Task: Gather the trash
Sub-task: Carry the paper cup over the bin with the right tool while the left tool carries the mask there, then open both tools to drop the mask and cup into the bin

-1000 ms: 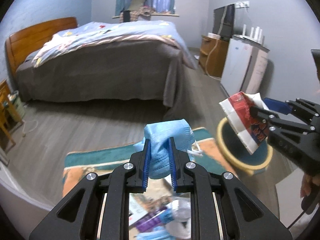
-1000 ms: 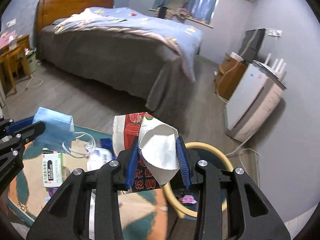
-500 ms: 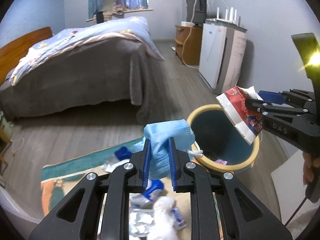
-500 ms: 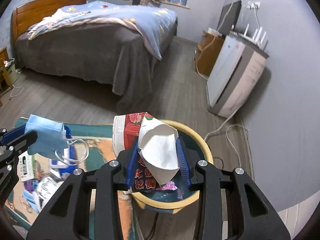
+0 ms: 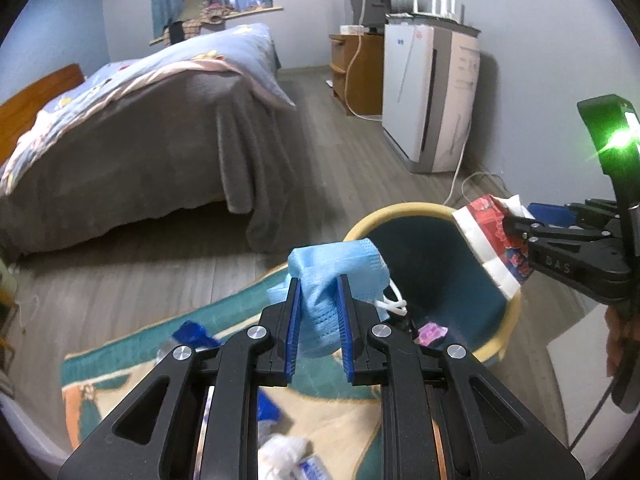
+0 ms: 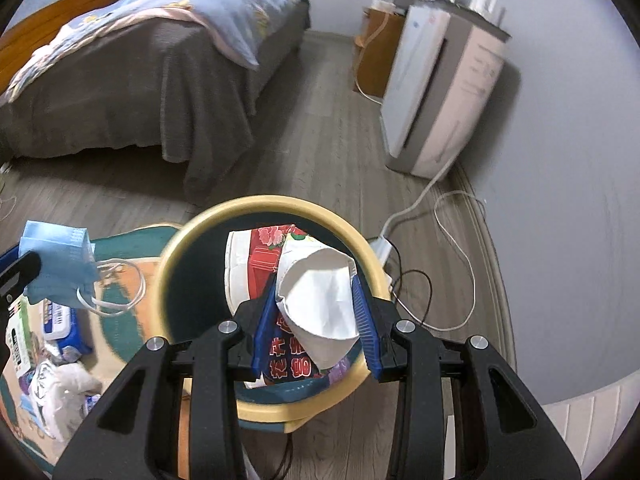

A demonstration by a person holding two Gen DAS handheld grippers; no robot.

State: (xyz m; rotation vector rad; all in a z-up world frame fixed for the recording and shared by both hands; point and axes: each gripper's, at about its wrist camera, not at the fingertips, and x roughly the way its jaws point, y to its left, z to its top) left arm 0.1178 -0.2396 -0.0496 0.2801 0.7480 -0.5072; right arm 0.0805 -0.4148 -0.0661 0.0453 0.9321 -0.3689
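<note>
My left gripper [image 5: 319,292] is shut on a crumpled blue face mask [image 5: 336,264], held just left of the bin's rim; its white ear loops [image 5: 394,300] dangle. A round bin [image 5: 404,210] with a yellow rim and a teal inside stands on the floor. My right gripper [image 6: 316,298] is shut on a flattened red and white paper carton [image 6: 320,300], held right over the bin's mouth [image 6: 264,204]. From the left wrist view the carton [image 5: 494,240] hangs over the bin's right rim. A small pink scrap [image 5: 432,330] lies at the bin's bottom.
Loose trash [image 6: 60,376] lies on a teal and orange rug [image 5: 160,332] left of the bin. A bed [image 5: 140,120] fills the far left. A white appliance [image 5: 428,92] and its cables [image 6: 452,264] stand by the right wall. A hand [image 5: 618,340] shows at the right edge.
Both grippers have swung to the right and down, from above the rug to the bin. The carton now hangs over the bin's mouth and the mask is near its left rim.
</note>
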